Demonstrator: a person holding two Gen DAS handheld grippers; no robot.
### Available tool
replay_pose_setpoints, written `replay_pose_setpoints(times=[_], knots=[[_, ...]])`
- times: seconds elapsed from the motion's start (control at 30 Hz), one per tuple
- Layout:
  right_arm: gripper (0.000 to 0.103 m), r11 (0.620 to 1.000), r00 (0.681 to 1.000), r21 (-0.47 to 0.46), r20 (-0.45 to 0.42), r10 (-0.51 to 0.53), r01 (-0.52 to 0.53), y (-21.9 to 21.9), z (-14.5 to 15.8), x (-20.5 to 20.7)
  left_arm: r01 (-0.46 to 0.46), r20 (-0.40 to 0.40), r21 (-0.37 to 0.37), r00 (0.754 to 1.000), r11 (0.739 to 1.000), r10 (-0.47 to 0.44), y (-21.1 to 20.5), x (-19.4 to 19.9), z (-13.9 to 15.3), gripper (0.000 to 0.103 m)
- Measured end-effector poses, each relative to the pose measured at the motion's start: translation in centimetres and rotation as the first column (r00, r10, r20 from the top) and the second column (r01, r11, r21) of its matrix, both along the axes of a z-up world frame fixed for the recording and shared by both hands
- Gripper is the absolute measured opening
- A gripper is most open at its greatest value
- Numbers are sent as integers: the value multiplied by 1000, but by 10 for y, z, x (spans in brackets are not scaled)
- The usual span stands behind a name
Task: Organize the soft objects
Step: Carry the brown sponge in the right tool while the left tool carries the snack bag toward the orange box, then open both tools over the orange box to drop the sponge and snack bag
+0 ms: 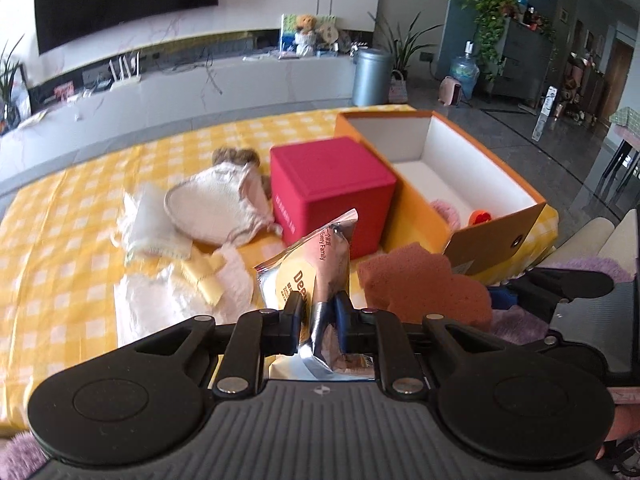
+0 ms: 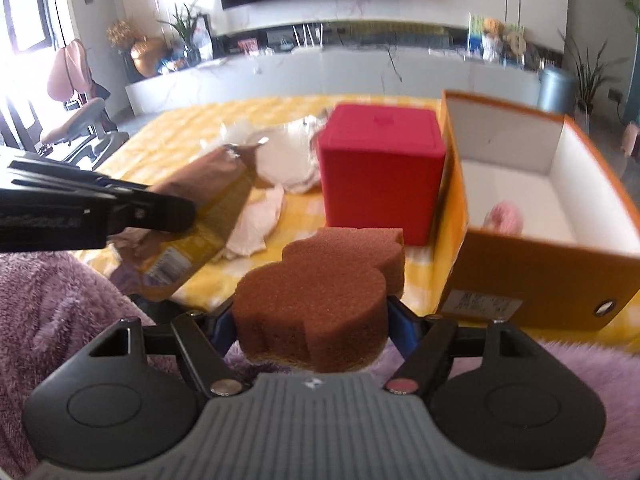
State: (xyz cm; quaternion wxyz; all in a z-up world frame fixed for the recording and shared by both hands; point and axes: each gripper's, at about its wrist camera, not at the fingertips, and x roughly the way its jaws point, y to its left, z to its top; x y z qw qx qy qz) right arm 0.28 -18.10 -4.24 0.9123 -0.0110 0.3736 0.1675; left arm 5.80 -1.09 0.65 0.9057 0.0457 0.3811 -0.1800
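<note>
My left gripper (image 1: 319, 309) is shut on a silver and yellow foil packet (image 1: 316, 264) and holds it above the yellow checked table; the packet also shows in the right wrist view (image 2: 200, 220). My right gripper (image 2: 312, 320) is shut on a brown sponge (image 2: 320, 300), also seen in the left wrist view (image 1: 428, 284). An open orange box (image 1: 472, 200) with a white inside stands at the right and holds a pink soft item (image 2: 505, 216) and an orange item (image 1: 480, 216). A red cube box (image 1: 332, 192) stands left of it.
White cloths and a cloth pouch (image 1: 212, 208) lie on the yellow checked tablecloth (image 1: 60, 240) left of the red box, with a brown plush (image 1: 236, 156) behind. A purple fluffy fabric (image 2: 60, 300) lies at the near edge. A grey bin (image 1: 370, 76) stands beyond the table.
</note>
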Motion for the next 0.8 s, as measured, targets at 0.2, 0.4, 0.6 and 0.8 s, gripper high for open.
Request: replay_pose_setpoints(times=[0.2,0.4,0.6,0.8], knots=[[73,1000,995,-11,100,-5,6,-22,33,-4,40,26,-18,999,999,-39,-21,11,15,18],[73,999,987,-37,158,-21,27,-56,58,13,98,31,-49,995,994,-96,-48,28,29,18],[73,997,985,-53,166,-46,56,-96,75,39,184,35,-81,983,979,-182,-87,57,41,18],[73,992,989,-101,134,-57,71,-131,77,71,265,55,-29,963,964,-263,-140,94,44,18]])
